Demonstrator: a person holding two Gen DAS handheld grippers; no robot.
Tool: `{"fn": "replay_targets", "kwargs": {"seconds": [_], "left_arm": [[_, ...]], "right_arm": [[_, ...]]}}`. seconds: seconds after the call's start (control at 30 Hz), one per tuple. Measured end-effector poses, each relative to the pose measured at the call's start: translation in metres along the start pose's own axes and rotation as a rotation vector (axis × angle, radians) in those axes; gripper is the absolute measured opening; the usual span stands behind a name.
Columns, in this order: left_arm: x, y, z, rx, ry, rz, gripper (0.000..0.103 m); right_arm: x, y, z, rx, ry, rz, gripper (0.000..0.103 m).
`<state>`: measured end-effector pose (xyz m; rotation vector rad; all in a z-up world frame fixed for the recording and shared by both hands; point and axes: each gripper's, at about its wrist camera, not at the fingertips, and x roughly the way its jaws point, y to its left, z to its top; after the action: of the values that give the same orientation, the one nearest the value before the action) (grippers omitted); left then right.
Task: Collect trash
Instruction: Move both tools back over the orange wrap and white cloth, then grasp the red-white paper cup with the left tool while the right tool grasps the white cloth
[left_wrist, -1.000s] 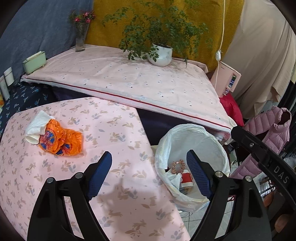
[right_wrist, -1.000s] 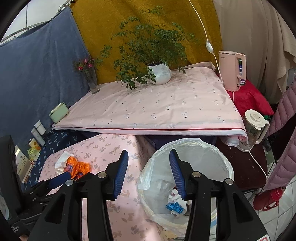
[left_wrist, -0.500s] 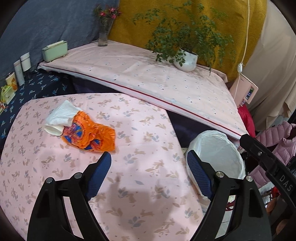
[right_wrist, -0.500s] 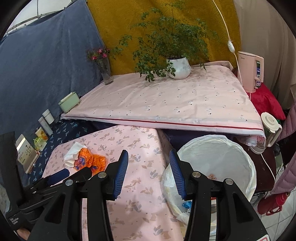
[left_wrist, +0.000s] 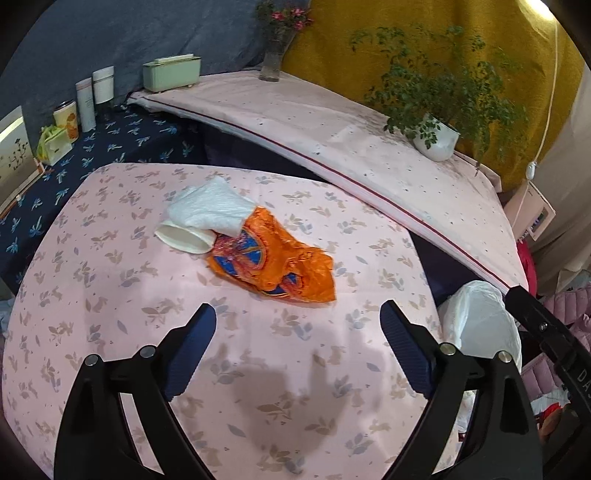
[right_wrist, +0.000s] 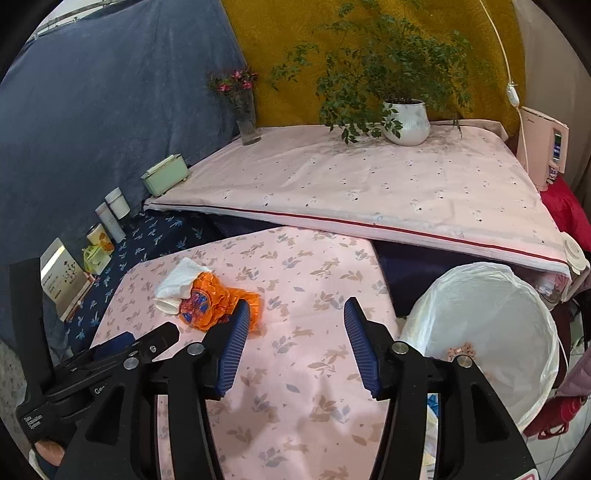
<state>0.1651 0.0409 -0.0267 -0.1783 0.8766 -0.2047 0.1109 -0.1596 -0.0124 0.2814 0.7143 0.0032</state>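
An orange crumpled wrapper (left_wrist: 273, 264) lies on the pink floral table (left_wrist: 110, 295), touching a white tissue (left_wrist: 210, 208) and a cream paper cup (left_wrist: 183, 238) on its side. My left gripper (left_wrist: 297, 325) is open and empty, just in front of the wrapper. In the right wrist view my right gripper (right_wrist: 293, 328) is open and empty above the table, right of the wrapper (right_wrist: 214, 304), tissue (right_wrist: 177, 277) and cup (right_wrist: 166, 304). The white-lined trash bin (right_wrist: 491, 314) stands right of the table; it also shows in the left wrist view (left_wrist: 480, 321).
A higher table with a pink cloth (right_wrist: 369, 184) stands behind, holding a potted plant (right_wrist: 406, 122), a flower vase (right_wrist: 247, 122) and a green box (right_wrist: 164, 179). Bottles (left_wrist: 94, 96) and small boxes sit on a dark blue cloth (left_wrist: 122, 140) at left.
Both grippers have swung left from over the trash bin to over the pink table. The wrapper, tissue and cup now sit close in front of my left gripper.
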Motion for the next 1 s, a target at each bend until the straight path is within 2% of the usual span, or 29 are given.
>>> {"fn": "replay_targets", "kwargs": {"seconds": [0.17,0.27,0.6,0.8,1.0], "left_arm": [[0.005,0.046,0.003,-0.047,-0.001,0.053,0.087],[0.009,0.069,0.003,-0.049,-0.001,0.097,0.087],[0.028,0.131,0.011,-0.038,0.005,0.179,0.088],[0.043,0.156,0.024,-0.053,0.016,0.189,0.088],[0.062,0.167,0.034,-0.067,0.029,0.166,0.088]], "right_arm": [[0.023,0.032,-0.003,-0.024,0.035,0.042,0.053],[0.037,0.051,-0.003,-0.032,0.053,0.066,0.056],[0.111,0.117,0.001,-0.041,0.142,0.153,0.057],[0.162,0.141,0.002,-0.030,0.203,0.163,0.057],[0.200,0.156,0.003,-0.023,0.244,0.180,0.057]]}}
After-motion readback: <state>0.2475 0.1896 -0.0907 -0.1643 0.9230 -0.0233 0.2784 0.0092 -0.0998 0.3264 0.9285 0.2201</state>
